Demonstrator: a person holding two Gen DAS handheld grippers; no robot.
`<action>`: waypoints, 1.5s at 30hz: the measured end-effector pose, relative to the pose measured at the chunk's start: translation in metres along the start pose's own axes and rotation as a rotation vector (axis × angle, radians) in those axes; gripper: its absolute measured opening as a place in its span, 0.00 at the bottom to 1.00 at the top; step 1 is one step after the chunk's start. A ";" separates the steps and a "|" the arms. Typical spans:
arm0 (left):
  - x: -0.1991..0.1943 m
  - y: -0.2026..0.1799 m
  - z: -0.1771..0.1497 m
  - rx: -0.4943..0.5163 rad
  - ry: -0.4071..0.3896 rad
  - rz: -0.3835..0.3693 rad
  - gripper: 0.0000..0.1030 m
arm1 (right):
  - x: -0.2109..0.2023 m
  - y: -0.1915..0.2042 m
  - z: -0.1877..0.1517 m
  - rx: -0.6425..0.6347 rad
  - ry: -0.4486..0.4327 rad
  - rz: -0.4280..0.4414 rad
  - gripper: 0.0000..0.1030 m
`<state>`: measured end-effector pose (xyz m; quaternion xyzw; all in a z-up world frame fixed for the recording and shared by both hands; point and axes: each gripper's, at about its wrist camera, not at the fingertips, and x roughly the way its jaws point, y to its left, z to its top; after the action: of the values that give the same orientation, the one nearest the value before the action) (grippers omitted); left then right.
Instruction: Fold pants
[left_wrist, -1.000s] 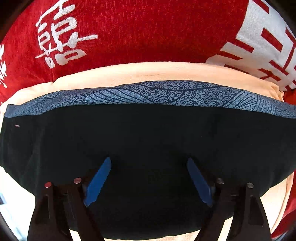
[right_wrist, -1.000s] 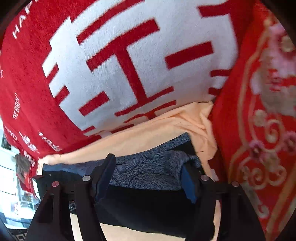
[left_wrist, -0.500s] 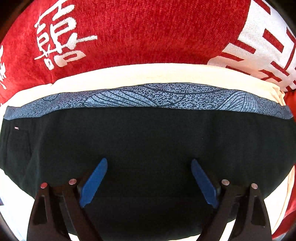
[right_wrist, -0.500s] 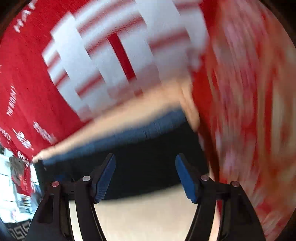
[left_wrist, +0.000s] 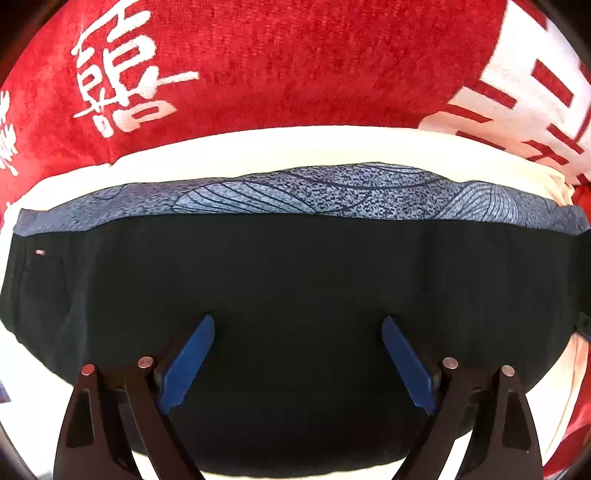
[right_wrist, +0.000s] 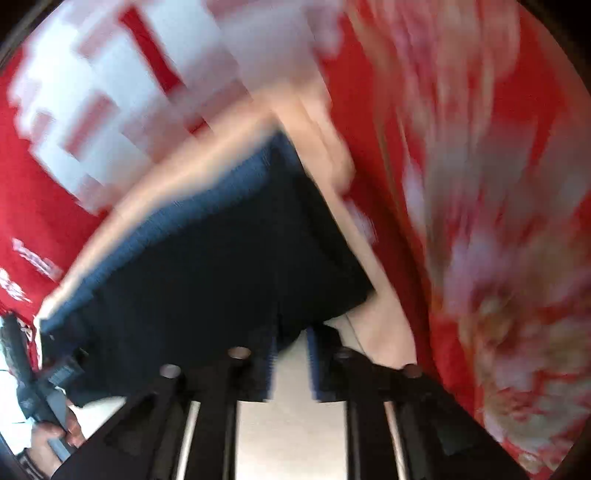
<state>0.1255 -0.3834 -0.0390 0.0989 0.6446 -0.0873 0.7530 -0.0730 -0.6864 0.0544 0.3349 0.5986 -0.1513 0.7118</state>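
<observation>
The folded pants (left_wrist: 295, 280) are black with a blue-grey patterned band (left_wrist: 314, 195) along the far edge, lying on a cream cloth (left_wrist: 280, 147). My left gripper (left_wrist: 297, 363) is open, its blue pads wide apart just above the black fabric, holding nothing. In the blurred right wrist view the pants (right_wrist: 207, 258) lie slanted ahead, and my right gripper (right_wrist: 291, 363) has its jaws drawn close together near the pants' near corner, with a narrow gap and nothing clearly between them.
A red blanket with white characters (left_wrist: 258, 62) covers the surface beyond the cream cloth. A red floral cloth (right_wrist: 480, 184) lies to the right. A hand holding the other gripper (right_wrist: 44, 406) shows at the lower left of the right wrist view.
The right gripper's jaws have closed from wide open to nearly together while it swung back fast, blurring the view. The left gripper has pulled back slightly and stays open.
</observation>
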 end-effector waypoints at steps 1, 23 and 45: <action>-0.005 0.000 0.003 -0.007 0.002 0.002 0.90 | -0.010 0.000 -0.002 -0.004 -0.013 -0.008 0.31; -0.011 0.014 0.034 -0.022 -0.048 0.037 0.95 | -0.003 0.030 0.016 -0.171 -0.041 0.055 0.42; -0.049 0.262 -0.008 -0.038 -0.165 0.057 0.95 | 0.063 0.385 -0.106 -0.659 0.170 0.320 0.46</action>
<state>0.1785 -0.1284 0.0175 0.0952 0.5787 -0.0614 0.8076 0.1000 -0.3239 0.1014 0.1884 0.6122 0.1911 0.7437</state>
